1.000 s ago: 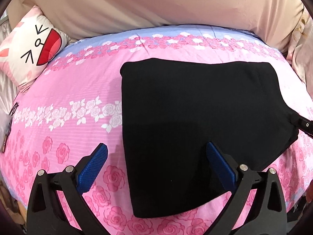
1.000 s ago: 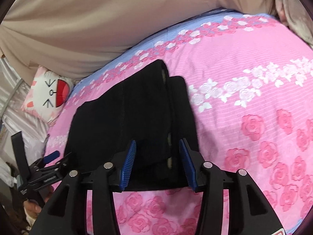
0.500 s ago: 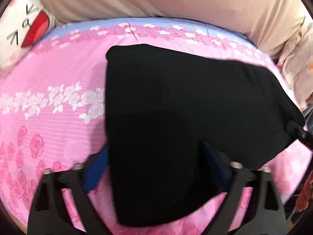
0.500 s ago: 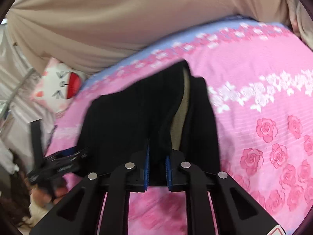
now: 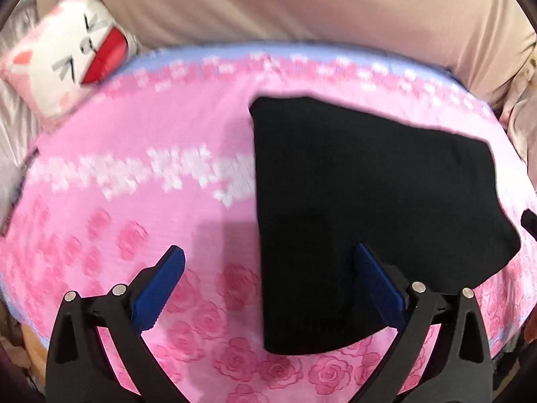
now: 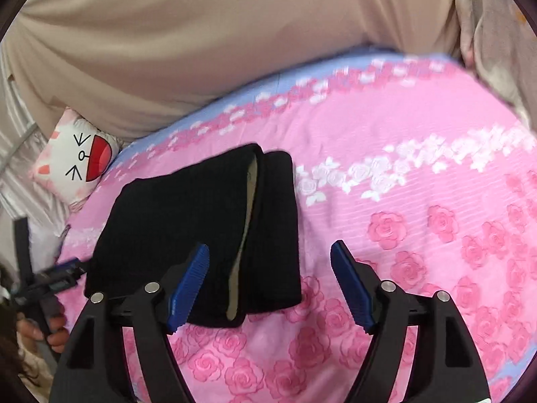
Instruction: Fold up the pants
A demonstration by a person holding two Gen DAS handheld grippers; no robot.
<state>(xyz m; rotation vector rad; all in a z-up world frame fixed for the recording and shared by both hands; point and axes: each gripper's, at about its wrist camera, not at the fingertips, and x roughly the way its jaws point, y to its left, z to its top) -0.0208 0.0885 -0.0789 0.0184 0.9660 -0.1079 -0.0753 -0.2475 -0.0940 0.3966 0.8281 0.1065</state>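
Note:
The black pants [image 5: 369,201] lie folded into a flat packet on the pink rose sheet [image 5: 134,174]. My left gripper [image 5: 268,250] hovers over their near left corner. Its jaws are opening wide; the right pad is over the cloth, the left over bare sheet, and neither presses. In the right wrist view the pants [image 6: 174,221] show a beige lining [image 6: 246,231] along the fold. My right gripper [image 6: 270,247] is opening above their right edge, with the pads clear of the cloth. The left gripper [image 6: 50,278] also shows there, held by a hand [image 6: 50,332].
A white cat-face pillow [image 5: 70,74] [image 6: 77,164] lies at the far left corner of the bed. A beige padded headboard [image 5: 302,6] backs the bed. Bare pink sheet [image 6: 419,201] spreads right of the pants. The bed's near edge runs just below the grippers.
The right gripper pinched the pants' folded edge shut half a second ago, then let go and opened wide. The left gripper shifted left, so the pants now sit toward its right finger.

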